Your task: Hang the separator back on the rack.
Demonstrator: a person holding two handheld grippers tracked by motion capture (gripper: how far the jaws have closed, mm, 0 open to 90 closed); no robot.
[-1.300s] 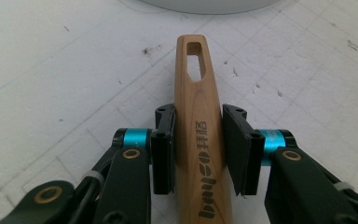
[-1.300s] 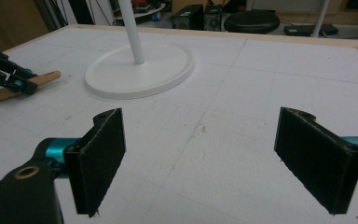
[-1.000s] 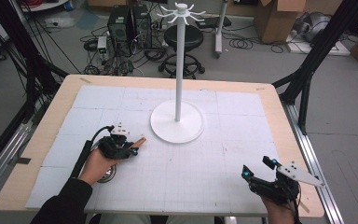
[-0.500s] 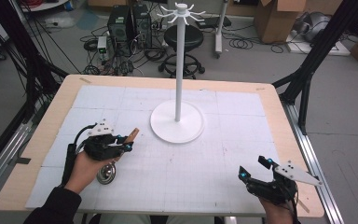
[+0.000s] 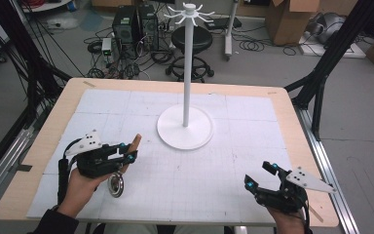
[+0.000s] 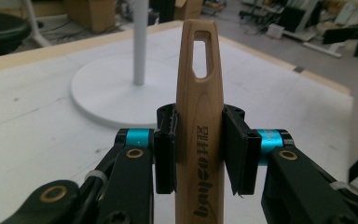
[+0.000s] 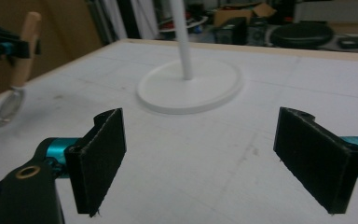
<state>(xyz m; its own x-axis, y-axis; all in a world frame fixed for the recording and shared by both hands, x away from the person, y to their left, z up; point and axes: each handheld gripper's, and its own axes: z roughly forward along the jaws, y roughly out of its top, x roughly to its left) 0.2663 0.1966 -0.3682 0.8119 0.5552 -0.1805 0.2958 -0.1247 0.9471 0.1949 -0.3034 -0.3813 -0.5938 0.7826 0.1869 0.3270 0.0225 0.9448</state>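
While cardboard boxes (image 5: 292, 17) stand on the floor behind the worktop (image 5: 39, 146), what they hold cannot be told from here. White gridded sheeting covers most of the worktop, and a pale wooden border shows around it. On the far middle of the sheeting stands a white stand (image 5: 185, 126) with a round flat base, a thin upright pole and a ring of short prongs at the top. Beyond the far edge are a black stool (image 5: 192, 41), a dark computer tower (image 5: 126, 27) and loose cables on a grey floor; black frame struts rise at both sides.

Near the left front, the left gripper (image 5: 129, 157) is held in a hand (image 5: 80, 190), and its jaws are clamped on the wooden handle (image 6: 199, 135) of a small utensil. In the left gripper view the handle runs up between the two pads, its slotted end pointing towards the stand's base, dark printed lettering along its length. From above, the utensil's round metal head (image 5: 116, 185) hangs below the hand, close over the sheeting.

At the right front, the right gripper (image 5: 259, 176) has its jaws wide apart with nothing between them, well away from the stand and the utensil.
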